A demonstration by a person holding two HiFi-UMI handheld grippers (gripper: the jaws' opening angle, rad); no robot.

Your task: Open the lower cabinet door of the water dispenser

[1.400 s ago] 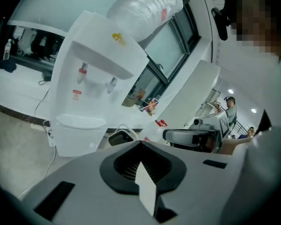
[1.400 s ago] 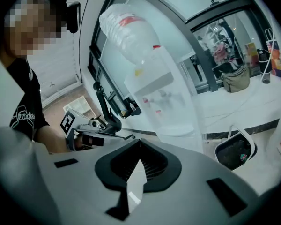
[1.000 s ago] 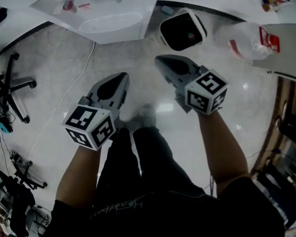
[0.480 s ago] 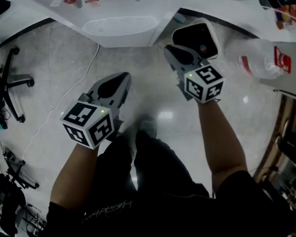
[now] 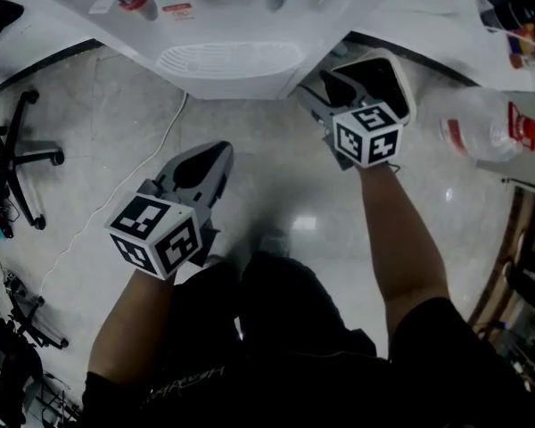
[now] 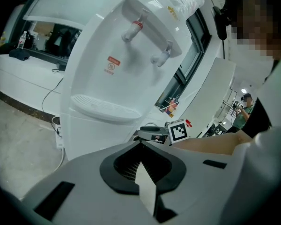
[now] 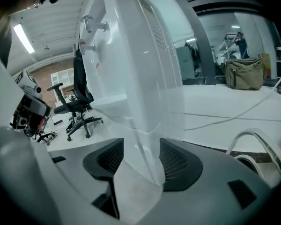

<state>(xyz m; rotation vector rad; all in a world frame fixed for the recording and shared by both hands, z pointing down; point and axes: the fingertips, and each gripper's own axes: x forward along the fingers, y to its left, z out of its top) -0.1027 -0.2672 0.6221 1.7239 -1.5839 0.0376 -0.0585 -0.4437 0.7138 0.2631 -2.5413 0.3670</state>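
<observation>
The white water dispenser stands ahead, with a red and a blue tap above a drip tray. Its lower cabinet door is the plain white panel under the tray. My right gripper is at the cabinet's right front corner. In the right gripper view its jaws are opening, and the white corner edge stands between the pads without being pressed. My left gripper hangs over the floor in front of the dispenser, shut and empty, with its jaws pointing at the cabinet.
A black bin with a white rim sits right behind the right gripper. A clear water jug lies further right. An office chair stands at the left, and a white cable runs across the floor. The person's legs fill the bottom.
The right gripper has travelled up the picture from open floor to the dispenser's right corner. The left gripper has shifted only a little. The dispenser looms closer.
</observation>
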